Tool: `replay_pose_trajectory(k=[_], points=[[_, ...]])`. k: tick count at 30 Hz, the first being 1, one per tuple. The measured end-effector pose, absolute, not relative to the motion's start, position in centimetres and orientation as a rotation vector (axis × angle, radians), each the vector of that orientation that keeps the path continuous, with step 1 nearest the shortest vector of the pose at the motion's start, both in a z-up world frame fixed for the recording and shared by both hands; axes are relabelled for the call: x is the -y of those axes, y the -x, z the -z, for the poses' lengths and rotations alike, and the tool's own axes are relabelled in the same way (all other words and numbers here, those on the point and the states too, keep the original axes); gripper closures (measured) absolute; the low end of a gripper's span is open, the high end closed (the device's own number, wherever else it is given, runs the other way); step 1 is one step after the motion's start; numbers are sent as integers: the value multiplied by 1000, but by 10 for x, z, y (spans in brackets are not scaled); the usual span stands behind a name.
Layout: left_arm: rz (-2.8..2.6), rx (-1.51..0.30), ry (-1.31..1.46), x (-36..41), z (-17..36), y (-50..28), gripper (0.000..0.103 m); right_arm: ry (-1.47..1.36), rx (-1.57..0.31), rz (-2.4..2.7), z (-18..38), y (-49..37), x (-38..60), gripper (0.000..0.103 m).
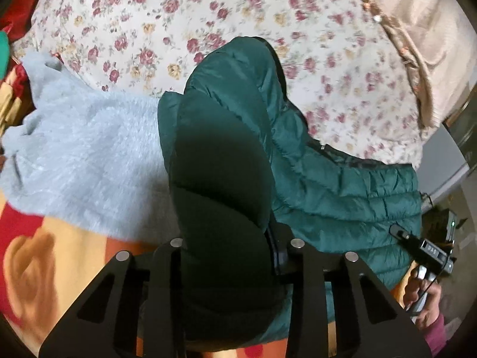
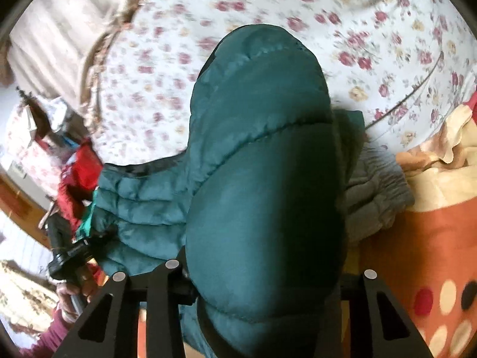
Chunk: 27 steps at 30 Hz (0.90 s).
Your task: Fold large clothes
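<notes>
Both tongs clamp the green puffer jacket (image 1: 342,197), which bulges mid-frame over the floral bed sheet (image 1: 149,24). The left tongs (image 1: 232,256) and right tongs (image 2: 262,280) have their fingertips buried in fabric. No legible writing; a small label on the far device blurs. Pale fleece (image 1: 83,155) lies left.

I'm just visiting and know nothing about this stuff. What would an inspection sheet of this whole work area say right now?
Surface: bed with a floral sheet; an orange patterned blanket lies at its near edge.
Job's things: green puffer jacket, bunched, one part held in each hand-held gripper.
Clutter: pale blue fluffy garment; grey garment; red fabric at the bed's side.
Grippers: left hand-held gripper shut on the jacket; right hand-held gripper shut on the jacket.
Cables: thin black cable by the person's right hand.
Surroundings: beige bed skirt; the floor is blurred.
</notes>
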State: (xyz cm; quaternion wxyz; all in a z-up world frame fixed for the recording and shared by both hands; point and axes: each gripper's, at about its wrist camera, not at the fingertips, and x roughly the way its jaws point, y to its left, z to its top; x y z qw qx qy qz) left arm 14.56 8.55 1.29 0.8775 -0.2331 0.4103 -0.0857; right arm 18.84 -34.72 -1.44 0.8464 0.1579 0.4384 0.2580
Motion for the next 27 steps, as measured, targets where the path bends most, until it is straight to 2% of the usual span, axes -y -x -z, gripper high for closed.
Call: replay_pose_trajectory(k=[5,9,11,12,13,14,16,17,20,27], points=[[209,-893,457,-87,-37,-91,75,-353,-977,-605,1,-133,350,61],[207,-927,421,-86,-38,-52,75,-320,-1049,-583,13,-98,355,59],[172,-939,370,-82,-31,-42,68,-273,-1078,-520,24,-92,353,52],[147,-936,345,-80,-26,-41,62,-238,-1090,-456,32,-91,353,42],[102,-933,313,-76,-18,-41,49,-191,-1092,-405,39,-92,352,33],[75,-939,294,-74,-10,-42,36,-142,-1087,-357,47,-94,349,29],[24,-946,298,-74,8,-45,24,-115,-1083,-294,64,-96,345,14],[9,-940,310,-74,13,-46,20,-103,-1063,-275,70,-96,342,13],[-20,-917,327,-76,19,-44,16,-88,-1034,-237,65,-93,339,12],[-84,-857,239,-67,2,-23,16,8,-971,-163,27,-66,342,12]])
